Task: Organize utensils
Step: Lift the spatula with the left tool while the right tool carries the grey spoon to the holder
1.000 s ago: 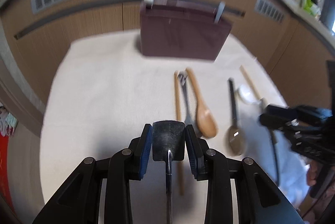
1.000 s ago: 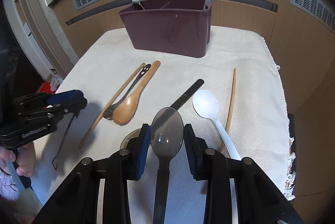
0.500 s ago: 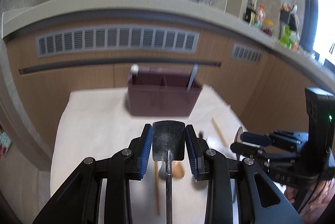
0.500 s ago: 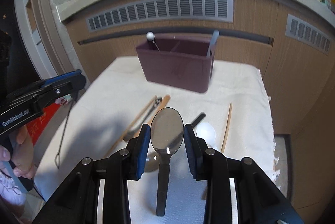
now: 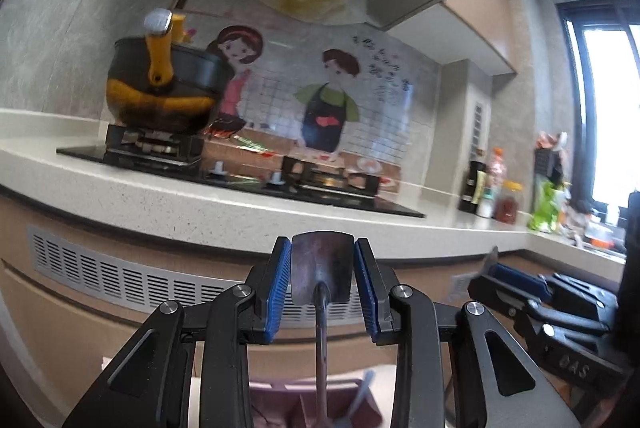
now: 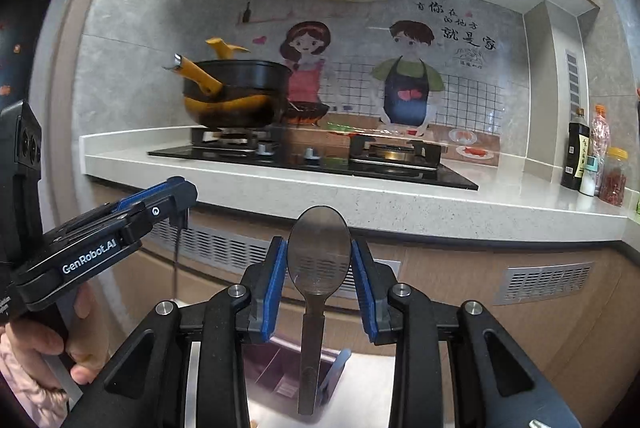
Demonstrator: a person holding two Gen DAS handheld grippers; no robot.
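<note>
Utensils now hang handle-down over the holder (image 6: 280, 368) at six o'clock, since we have raised both: our left gripper (image 5: 322, 282) jaws clamp the spatula (image 5: 322, 268), right gripper (image 6: 319, 282) jaws the spoon (image 6: 319, 256), ready for dropping in.

The left gripper (image 5: 323, 282) is holding a small spatula (image 5: 322, 273) between its fingers, with the utensil holder (image 5: 288, 404) lying below it. To its right, the right gripper (image 6: 319, 282) is clamping a spoon (image 6: 319, 260). Behind both, a pot (image 6: 236, 94) is sitting on the stove (image 6: 312, 160).
</note>
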